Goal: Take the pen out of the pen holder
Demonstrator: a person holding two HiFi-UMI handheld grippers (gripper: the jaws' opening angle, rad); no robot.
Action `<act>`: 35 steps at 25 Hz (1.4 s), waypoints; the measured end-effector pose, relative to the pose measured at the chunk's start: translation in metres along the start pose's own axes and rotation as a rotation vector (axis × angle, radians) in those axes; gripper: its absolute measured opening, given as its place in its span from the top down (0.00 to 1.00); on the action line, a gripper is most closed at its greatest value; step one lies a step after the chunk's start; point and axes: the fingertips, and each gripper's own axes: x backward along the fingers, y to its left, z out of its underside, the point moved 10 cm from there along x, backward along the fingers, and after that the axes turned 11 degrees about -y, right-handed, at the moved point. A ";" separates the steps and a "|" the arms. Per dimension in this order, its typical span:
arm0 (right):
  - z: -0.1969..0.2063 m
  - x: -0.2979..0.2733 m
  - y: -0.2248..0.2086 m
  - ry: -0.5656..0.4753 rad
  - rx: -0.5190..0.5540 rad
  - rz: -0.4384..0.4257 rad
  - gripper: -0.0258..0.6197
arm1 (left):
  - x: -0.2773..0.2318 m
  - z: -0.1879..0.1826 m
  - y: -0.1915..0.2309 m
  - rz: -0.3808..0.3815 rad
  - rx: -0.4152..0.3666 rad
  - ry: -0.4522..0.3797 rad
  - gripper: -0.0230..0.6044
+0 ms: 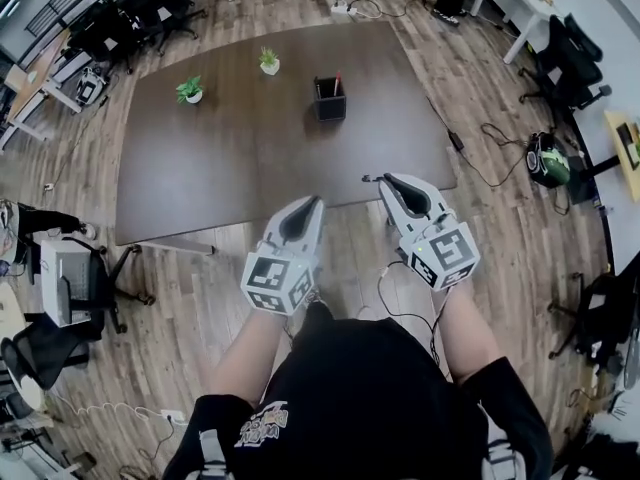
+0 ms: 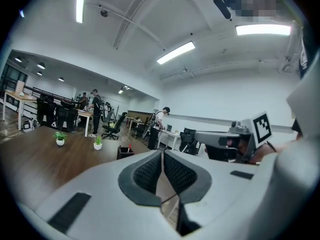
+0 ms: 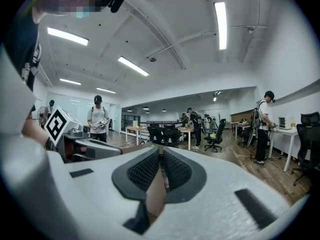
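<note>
Open-plan office: rows of desks (image 3: pixel 135 130), swivel chairs (image 3: pixel 216 129), ceiling strip lights (image 3: pixel 220 19)

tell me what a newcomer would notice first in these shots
The left gripper and right gripper, white with marker cubes, shut and empty, hover at the near edge of the dark table. Across it stands a black pen holder with a red pen in it; two potted plants sit to its left.
</note>
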 end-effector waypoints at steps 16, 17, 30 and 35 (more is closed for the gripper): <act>0.013 0.090 0.033 -0.010 -0.089 -0.108 0.91 | 0.078 0.024 -0.096 -0.110 -0.032 0.039 0.94; 0.012 0.091 0.037 -0.012 -0.094 -0.105 0.91 | 0.081 0.021 -0.096 -0.109 -0.034 0.038 0.94; -0.001 0.079 0.134 -0.001 -0.059 -0.039 0.91 | 0.152 -0.002 -0.052 -0.028 -0.003 -0.016 0.94; -0.011 0.076 0.158 0.002 -0.027 -0.017 0.91 | 0.170 -0.010 -0.040 0.009 0.001 -0.028 0.94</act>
